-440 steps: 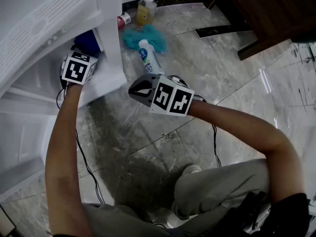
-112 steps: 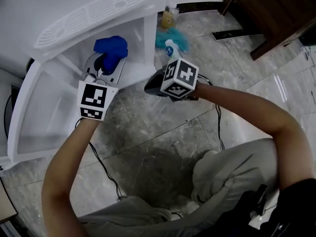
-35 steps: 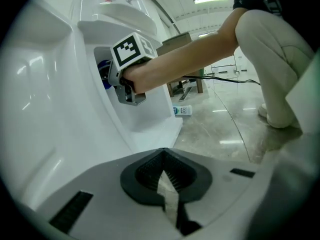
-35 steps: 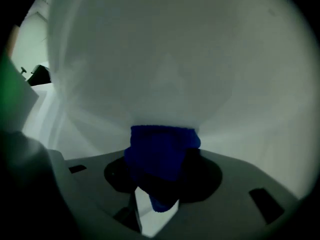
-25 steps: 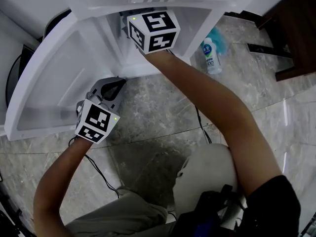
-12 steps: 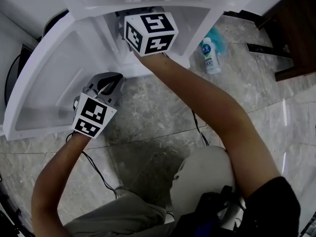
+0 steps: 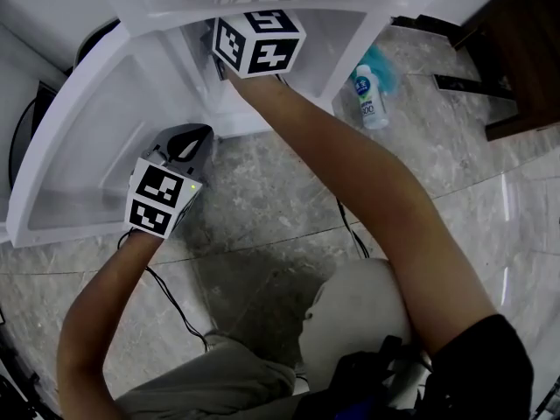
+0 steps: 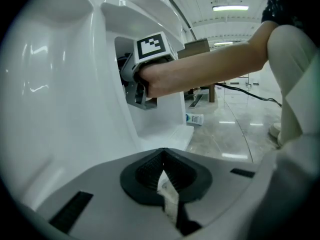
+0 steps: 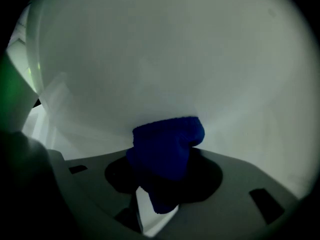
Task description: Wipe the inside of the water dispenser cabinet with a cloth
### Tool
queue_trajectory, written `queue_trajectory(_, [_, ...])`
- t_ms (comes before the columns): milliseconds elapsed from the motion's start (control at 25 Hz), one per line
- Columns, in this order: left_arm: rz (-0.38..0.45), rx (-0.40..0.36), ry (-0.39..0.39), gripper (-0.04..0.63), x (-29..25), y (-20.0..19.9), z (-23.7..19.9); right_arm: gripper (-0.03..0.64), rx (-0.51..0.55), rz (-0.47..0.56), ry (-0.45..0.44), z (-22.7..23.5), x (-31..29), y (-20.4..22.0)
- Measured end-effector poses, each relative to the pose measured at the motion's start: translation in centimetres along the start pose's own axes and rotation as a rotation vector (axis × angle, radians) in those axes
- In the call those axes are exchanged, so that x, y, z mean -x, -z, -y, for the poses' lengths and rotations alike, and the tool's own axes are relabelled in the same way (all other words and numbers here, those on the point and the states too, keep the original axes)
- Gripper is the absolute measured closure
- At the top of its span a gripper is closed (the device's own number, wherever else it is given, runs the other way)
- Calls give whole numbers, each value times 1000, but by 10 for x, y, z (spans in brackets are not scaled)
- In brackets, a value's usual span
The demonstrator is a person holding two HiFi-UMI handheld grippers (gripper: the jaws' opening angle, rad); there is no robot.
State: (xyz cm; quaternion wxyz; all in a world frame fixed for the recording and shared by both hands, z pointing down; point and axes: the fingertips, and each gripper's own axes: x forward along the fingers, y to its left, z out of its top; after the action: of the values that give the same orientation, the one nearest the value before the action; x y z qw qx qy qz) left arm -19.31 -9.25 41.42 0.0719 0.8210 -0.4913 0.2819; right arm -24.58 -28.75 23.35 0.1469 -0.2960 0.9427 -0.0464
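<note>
The white water dispenser cabinet point(image 7: 354, 38) stands with its door point(image 7: 74, 160) swung wide to the left. My right gripper reaches into the cabinet opening; in the head view only its marker cube point(image 7: 258, 44) shows, and the jaws are hidden inside. In the right gripper view, my right gripper point(image 9: 164, 186) is shut on a dark blue cloth point(image 9: 167, 144), whose bunched end lies against the white inner wall point(image 9: 165, 59). My left gripper point(image 7: 191, 136) hovers shut and empty over the open door's lower edge. The left gripper view shows the shut left gripper point(image 8: 162, 169) and the right hand's cube point(image 8: 151, 46) inside the opening.
A white bottle point(image 7: 367, 94) lies on the marble floor to the right of the cabinet, beside a teal cloth point(image 7: 387, 59). Dark wooden furniture point(image 7: 525, 51) stands at the right. Black cables point(image 7: 175, 309) trail across the floor near the person's knees.
Both grippers have rolled slightly in place. The right cube has shifted a little to the upper left inside the cabinet opening, and the left gripper stays by the door.
</note>
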Motion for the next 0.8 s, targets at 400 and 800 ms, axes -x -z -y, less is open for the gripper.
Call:
queue_trajectory(400, [57, 33, -21, 589, -4, -28, -8, 460, 41, -289, -233, -32, 70, 15])
queue_trajectory(800, [85, -10, -1, 589, -7, -48, 2, 453, 128, -636, -375, -33, 182, 27])
